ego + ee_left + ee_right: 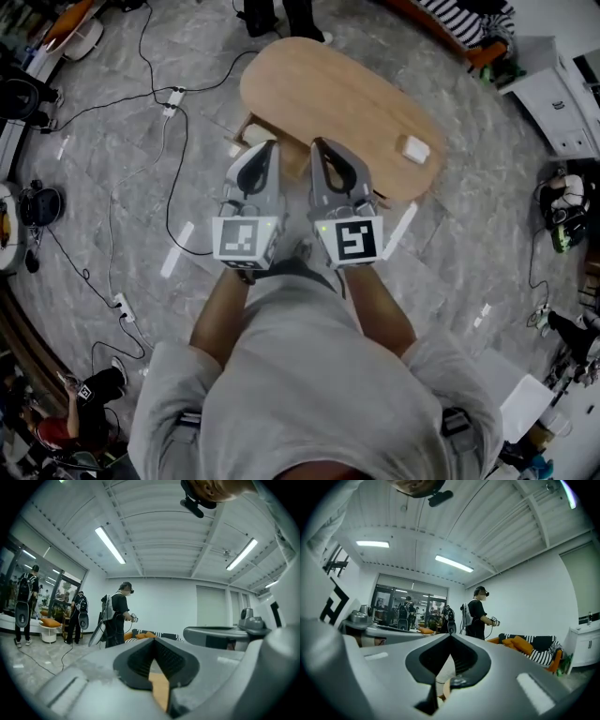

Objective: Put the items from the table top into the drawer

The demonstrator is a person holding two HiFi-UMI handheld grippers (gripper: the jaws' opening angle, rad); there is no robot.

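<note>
An oval wooden table stands in front of me in the head view. A small white item lies near its right end. At the table's left edge a pale box shape sticks out from under the top; it looks like a pulled-out drawer. My left gripper and right gripper are held side by side and level over the near edge of the table. Each has its jaws together with nothing between them. In the left gripper view the left gripper points across the room, as does the right gripper in its own view.
Cables and power strips trail over the grey floor left of the table. A white cabinet stands at the far right. A person with a headset stands across the room near a striped sofa.
</note>
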